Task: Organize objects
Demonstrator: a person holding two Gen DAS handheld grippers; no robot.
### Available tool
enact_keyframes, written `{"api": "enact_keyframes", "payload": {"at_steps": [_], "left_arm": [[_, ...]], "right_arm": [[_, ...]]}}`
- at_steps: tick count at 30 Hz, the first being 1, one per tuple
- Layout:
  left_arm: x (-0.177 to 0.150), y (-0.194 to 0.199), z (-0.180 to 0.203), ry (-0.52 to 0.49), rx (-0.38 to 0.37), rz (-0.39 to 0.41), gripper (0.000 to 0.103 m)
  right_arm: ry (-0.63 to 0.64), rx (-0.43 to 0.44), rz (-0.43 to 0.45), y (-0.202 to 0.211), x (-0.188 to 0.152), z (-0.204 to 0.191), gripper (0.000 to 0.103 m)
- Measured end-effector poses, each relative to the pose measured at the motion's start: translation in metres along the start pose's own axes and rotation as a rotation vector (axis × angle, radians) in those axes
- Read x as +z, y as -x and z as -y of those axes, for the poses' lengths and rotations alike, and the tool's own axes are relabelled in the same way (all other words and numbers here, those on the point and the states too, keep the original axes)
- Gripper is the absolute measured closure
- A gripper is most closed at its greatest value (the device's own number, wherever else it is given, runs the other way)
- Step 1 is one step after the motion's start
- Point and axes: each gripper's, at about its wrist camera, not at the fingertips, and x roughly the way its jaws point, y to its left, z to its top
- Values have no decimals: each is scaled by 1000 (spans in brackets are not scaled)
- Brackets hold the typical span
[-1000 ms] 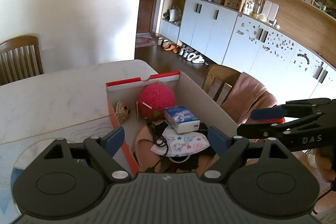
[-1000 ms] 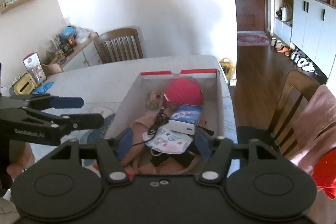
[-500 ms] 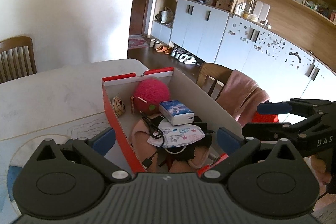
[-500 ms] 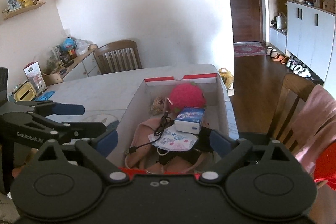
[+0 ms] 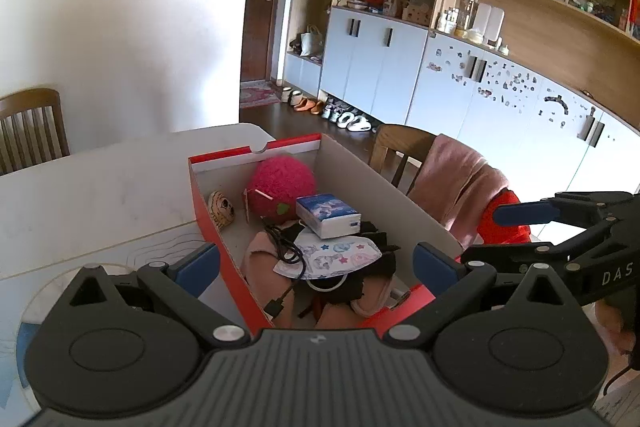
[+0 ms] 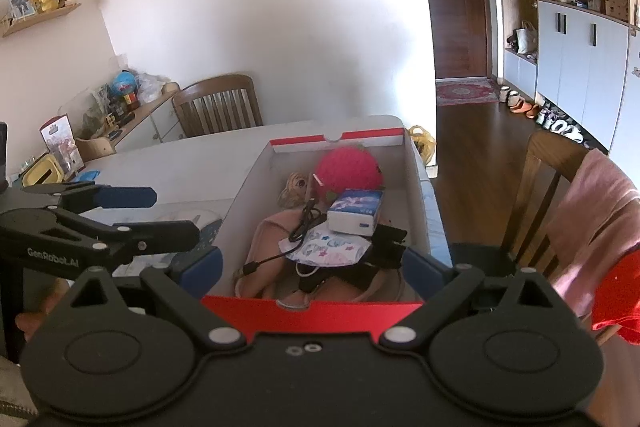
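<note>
Bright daylight, sharp, fisheye-warped edges

**Both grippers spread wide, holding nothing**

The left black two-finger gripper with blue pads (image 5: 316, 263) has its jaws parted wide, nothing between them. The right black two-finger gripper with blue pads (image 6: 314, 269) is likewise spread and empty. Each appears side-on in the other's view, fingers apart, held level and side by side.

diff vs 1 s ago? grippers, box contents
Both grippers have opened wider and pulled back from the box: the left gripper and the right gripper now straddle its near end, holding nothing. Contents unchanged: tissue pack on the face mask, pink ball at the far end, black cable across the pile.
</note>
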Motion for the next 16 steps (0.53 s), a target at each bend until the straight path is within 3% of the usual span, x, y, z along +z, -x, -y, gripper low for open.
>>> {"api": "enact_keyframes", "payload": {"at_steps": [16], "left_arm": [[-3, 0, -8, 17, 22, 2, 0]], "right_arm": [[4, 2, -19, -4, -1, -5, 7]]}}
